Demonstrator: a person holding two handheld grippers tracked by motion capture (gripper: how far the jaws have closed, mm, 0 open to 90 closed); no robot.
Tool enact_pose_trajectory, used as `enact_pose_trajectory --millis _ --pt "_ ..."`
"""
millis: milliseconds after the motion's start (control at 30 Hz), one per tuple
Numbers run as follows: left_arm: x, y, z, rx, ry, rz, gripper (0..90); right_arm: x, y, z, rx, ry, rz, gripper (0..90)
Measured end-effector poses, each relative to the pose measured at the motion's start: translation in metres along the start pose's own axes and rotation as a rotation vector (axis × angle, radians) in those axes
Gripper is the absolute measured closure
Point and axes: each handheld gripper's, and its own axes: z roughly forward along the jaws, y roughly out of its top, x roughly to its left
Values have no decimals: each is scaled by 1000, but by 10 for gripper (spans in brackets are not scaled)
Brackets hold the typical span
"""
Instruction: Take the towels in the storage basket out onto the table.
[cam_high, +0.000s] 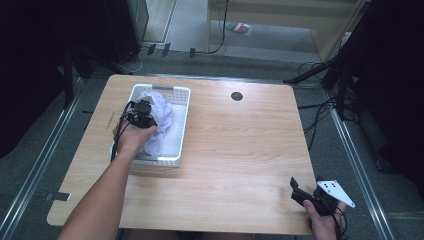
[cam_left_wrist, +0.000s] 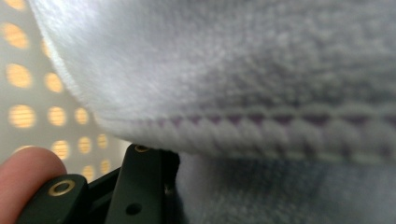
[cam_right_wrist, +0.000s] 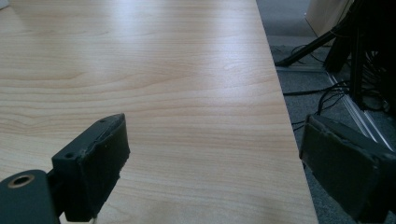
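Note:
A white towel with a faint lilac tint lies bunched in a white perforated basket at the table's left rear. My left gripper is down in the basket, pressed into the towel. In the left gripper view the towel hangs close over the jaws; one black jaw shows at the bottom, tight against the cloth, so the gripper looks shut on a fold. My right gripper rests at the table's front right corner, away from the basket. It is open over bare wood with nothing between its jaws.
The wooden table has a round black cable hole near its far edge. The table's right edge runs close beside the right gripper. Cables and black stand legs lie on the grey floor beyond it.

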Motion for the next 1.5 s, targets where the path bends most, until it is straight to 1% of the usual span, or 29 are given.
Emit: enact_pose_trajectory --millis 67,167,200,267,300,367,433,500,567,633,767,833,933,1000,1200,1233,1367,1500 --pt "2 1 -7 -3 -9 -4 593 0 0 0 0 0 1 83" --pt "3 2 -15 -21 -6 -6 591 0 0 0 0 -1 -1 83" --pt "5 3 -21 -29 -14 -9 590 0 0 0 0 -1 0 83" --pt "7 4 -28 -35 -19 -10 590 0 0 0 0 -1 0 83" --pt "7 4 -28 -35 -19 -10 590 0 0 0 1 -2 0 83" --pt "7 5 -34 -45 -21 -14 590 0 0 0 0 -2 0 83" --pt "9 7 -43 -52 -28 -11 589 0 0 0 0 -3 -2 83" --pt "10 7 -45 -54 -25 -10 589 0 0 0 2 -4 0 83" --pt "10 8 -51 -63 -24 -8 589 0 0 0 2 -5 -1 83" --pt "10 10 -58 -76 -24 -5 588 0 0 0 2 -5 -1 83" --pt "10 12 -68 -88 -28 -7 587 0 0 0 3 -6 -2 83" --pt "10 14 -75 -84 -31 4 587 0 0 0 2 -6 -2 83" --pt "10 16 -83 -96 -30 7 587 0 0 0 2 -6 -3 83" --pt "10 18 -91 -105 -29 9 586 0 0 0 3 -5 -3 83" --pt "9 20 -99 -123 -27 10 586 0 0 0 2 -6 -2 83" --pt "9 20 -100 -124 -29 6 586 0 0 0 2 -6 -2 83" --pt "9 20 -102 -123 -30 8 585 0 0 0 2 -6 -3 83" --pt "7 22 -106 -127 -34 21 585 0 0 0 3 -6 -3 83"
